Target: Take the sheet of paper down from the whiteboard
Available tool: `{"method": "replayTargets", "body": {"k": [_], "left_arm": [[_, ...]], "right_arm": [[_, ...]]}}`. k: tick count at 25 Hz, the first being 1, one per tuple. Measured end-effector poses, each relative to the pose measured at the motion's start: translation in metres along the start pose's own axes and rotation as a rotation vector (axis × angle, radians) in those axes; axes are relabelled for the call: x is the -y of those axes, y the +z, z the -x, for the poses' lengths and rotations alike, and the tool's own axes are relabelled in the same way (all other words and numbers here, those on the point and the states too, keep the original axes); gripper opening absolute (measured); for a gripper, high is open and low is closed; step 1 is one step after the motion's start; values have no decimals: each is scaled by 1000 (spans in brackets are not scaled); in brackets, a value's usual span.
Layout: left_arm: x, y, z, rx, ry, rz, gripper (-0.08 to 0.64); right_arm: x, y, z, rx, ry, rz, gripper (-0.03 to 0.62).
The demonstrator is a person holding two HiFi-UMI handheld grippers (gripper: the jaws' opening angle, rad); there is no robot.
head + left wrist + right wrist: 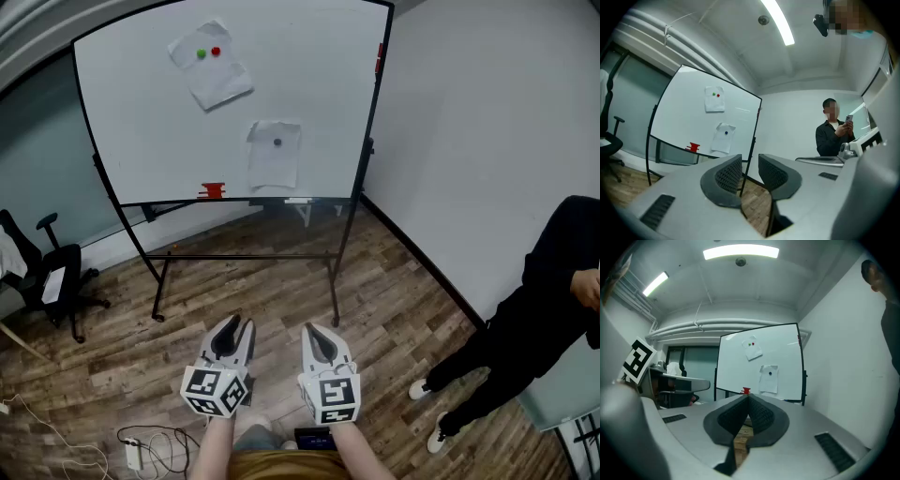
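Left gripper point(238, 330): jaws apart, empty. Right gripper point(315, 330): jaws together, empty. Both stand well apart from the whiteboard point(131, 122), which holds an upper sheet point(211, 73) and a lower sheet point(274, 161). Risk: pulling a sheet from under its magnet point(277, 142) may tear it.

All three views share the distant whiteboard point(141, 112): head view from above, gripper views level.

Lower sheet point(274, 159): white, hanging upright on whiteboard point(141, 112) under a dark magnet point(277, 142), well ahead of left gripper point(236, 326) and right gripper point(312, 330).
Upper sheet point(210, 70): creased, tilted, seemingly pinned by green magnet point(201, 54) and red magnet point(217, 52).
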State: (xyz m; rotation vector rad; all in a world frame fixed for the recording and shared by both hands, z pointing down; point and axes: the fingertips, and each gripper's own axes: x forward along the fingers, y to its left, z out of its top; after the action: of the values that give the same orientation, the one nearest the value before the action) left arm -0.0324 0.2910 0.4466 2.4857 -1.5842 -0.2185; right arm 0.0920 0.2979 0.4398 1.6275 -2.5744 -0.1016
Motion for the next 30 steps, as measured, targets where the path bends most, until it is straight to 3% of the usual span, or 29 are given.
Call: {"method": "replayTargets", "body": {"k": [7, 13, 16, 20, 26, 30], "left_arm": [[5, 5, 20, 4, 8, 0, 118], [9, 5, 29, -14, 20, -31, 120], [11, 6, 25, -30, 19, -56, 130], [3, 11, 11, -16, 34, -49, 138], [-25, 5, -37, -16, 49, -18, 145], [-58, 1, -96, -25, 53, -8, 147]], "right_arm": [[-15, 0, 15, -4, 20, -6, 11], [-9, 12, 26, 52, -47, -3, 12], [-7, 13, 21, 53, -26, -6, 41], [-1, 11, 6, 41, -9, 2, 98], [21, -2, -37, 16, -16, -2, 107], [52, -9, -97, 13, -39, -9, 102]]}}
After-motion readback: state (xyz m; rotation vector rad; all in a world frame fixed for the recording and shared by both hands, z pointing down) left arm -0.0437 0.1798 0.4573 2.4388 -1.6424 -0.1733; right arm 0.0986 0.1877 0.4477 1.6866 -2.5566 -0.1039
